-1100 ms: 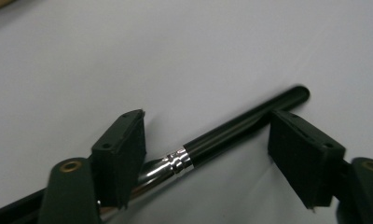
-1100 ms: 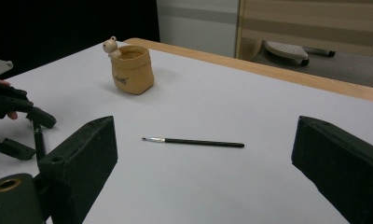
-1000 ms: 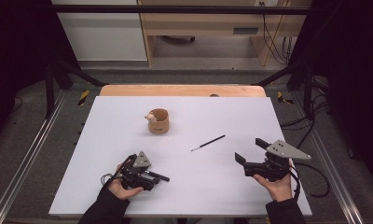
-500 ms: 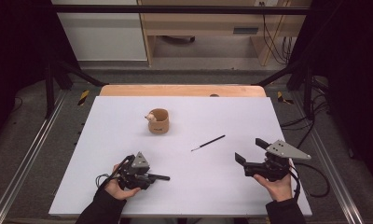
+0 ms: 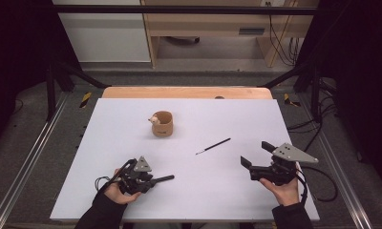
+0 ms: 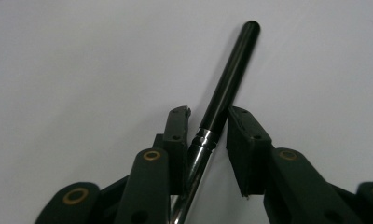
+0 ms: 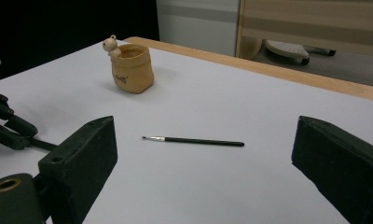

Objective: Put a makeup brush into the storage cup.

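A thin black paintbrush with a metal ferrule [image 6: 224, 88] lies on the white table [image 5: 108, 143] between the jaws of my left gripper [image 6: 208, 116]. Its handle [image 5: 165, 179] sticks out to the right. The jaws have just been closing and stand narrow on either side of the brush, with slim gaps still showing, so the gripper counts as open. My right gripper [image 5: 257, 153] is held wide open at the front right with nothing in it. A second thin brush [image 5: 213, 145] [image 7: 194, 141] lies on the table ahead of it.
A tan pouch-shaped cup [image 5: 162, 124] [image 7: 131, 70] with a small figure on its rim stands mid-table. The table's wooden far edge [image 5: 189, 91] borders the white sheet. A cable [image 5: 318, 179] trails from the right gripper.
The left gripper's jaws have drawn in around the brush handle, and the hand shifted slightly. The right gripper and the loose brush have not moved.
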A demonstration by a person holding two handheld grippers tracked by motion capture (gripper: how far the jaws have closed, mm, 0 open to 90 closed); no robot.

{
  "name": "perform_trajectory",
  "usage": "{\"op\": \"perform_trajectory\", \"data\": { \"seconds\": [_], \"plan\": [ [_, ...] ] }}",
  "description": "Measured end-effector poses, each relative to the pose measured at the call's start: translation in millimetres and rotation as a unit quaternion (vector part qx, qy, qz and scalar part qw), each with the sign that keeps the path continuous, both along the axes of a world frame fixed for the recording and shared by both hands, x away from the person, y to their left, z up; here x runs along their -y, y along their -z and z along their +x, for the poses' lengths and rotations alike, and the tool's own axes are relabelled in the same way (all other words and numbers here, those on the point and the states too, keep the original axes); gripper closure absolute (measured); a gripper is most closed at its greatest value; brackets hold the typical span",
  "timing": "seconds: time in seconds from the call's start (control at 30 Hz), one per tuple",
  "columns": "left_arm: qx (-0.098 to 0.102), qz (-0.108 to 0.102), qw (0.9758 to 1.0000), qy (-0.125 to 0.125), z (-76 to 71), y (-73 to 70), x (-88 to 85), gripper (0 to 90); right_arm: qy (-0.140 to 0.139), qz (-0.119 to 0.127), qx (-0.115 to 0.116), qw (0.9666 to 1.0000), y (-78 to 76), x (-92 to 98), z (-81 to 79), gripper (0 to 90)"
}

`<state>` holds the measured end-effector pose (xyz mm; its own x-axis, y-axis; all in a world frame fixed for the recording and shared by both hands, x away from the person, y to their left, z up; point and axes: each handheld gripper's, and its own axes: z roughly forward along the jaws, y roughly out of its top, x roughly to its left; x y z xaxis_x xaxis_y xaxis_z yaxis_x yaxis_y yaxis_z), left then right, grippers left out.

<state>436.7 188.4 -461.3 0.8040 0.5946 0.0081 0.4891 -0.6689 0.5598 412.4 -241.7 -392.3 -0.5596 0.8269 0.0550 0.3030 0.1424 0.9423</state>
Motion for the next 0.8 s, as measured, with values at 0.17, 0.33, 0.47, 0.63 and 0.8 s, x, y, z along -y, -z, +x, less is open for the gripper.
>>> {"op": "perform_trajectory", "data": {
  "seconds": [0.17,0.33,0.47,0.63,0.8],
  "plan": [
    [-0.001,0.001,1.0,-0.004,0.3,-0.4,-0.6,75.6,0.0,0.002,-0.002,1.0,0.0,0.0,0.0,7.2],
    [-0.005,0.0,1.0,-0.006,0.9,-0.7,-1.0,77.7,0.001,0.002,-0.002,1.0,0.0,0.5,0.0,7.2],
    [-0.005,0.001,0.9999,-0.009,1.1,-0.9,-1.0,77.5,0.001,0.001,-0.002,1.0,0.2,0.4,0.1,7.2],
    [-0.006,-0.011,0.9998,-0.015,1.7,-3.6,-3.1,71.3,0.0,0.001,-0.002,1.0,0.3,0.7,0.3,7.2],
    [-0.002,-0.025,0.9995,-0.018,1.2,-10.8,-5.8,60.7,0.001,0.002,-0.001,1.0,0.4,2.0,0.5,7.1]
  ]
}}
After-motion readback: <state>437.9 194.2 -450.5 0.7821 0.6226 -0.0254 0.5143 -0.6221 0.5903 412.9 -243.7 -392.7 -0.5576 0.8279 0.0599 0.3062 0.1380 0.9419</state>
